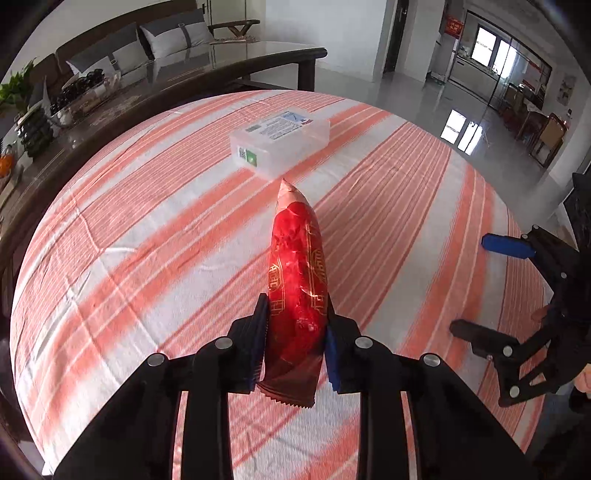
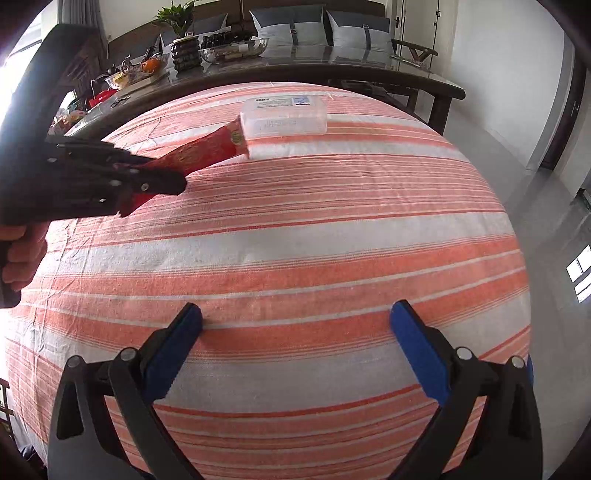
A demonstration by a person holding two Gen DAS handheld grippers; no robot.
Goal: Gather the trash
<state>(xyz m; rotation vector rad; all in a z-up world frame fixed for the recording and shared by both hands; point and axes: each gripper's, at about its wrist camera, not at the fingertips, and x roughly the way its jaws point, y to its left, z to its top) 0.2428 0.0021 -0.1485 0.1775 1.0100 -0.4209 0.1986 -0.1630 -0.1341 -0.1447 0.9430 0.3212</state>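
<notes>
Wrapper [image 1: 298, 291] first: you have the red snack wrapper pinched between the pads of your left claw [image 1: 295, 325], its crimped tail sticking back toward the camera and its pointed end jutting forward past the fingertips. From the right wrist view it hangs clear of the cloth [image 2: 295, 236], so the pickup looks done. Ahead of the left claw, just beyond the wrapper's tip, sits a clear plastic box [image 1: 280, 142] with a printed label, lid on as far as you can tell. Whether that box is the bin for the trash or more trash to gather, the pictures do not say; no other bin shows. So one piece is in hand, and dropping it somewhere is what seems left.

Your right claw [image 2: 295, 325] is spread wide with nothing between its blue pads, hovering over bare cloth well to the right of the left one.

Under both claws lies a table draped in orange-and-white striped cloth, lightly creased. Beyond it stands a dark glass-topped table [image 2: 332, 74] with bowls, a plant [image 2: 177, 14] and fruit, then a wooden sofa [image 1: 129, 40] with grey cushions. Pale glossy floor runs off to the right toward a glazed kitchen door.
</notes>
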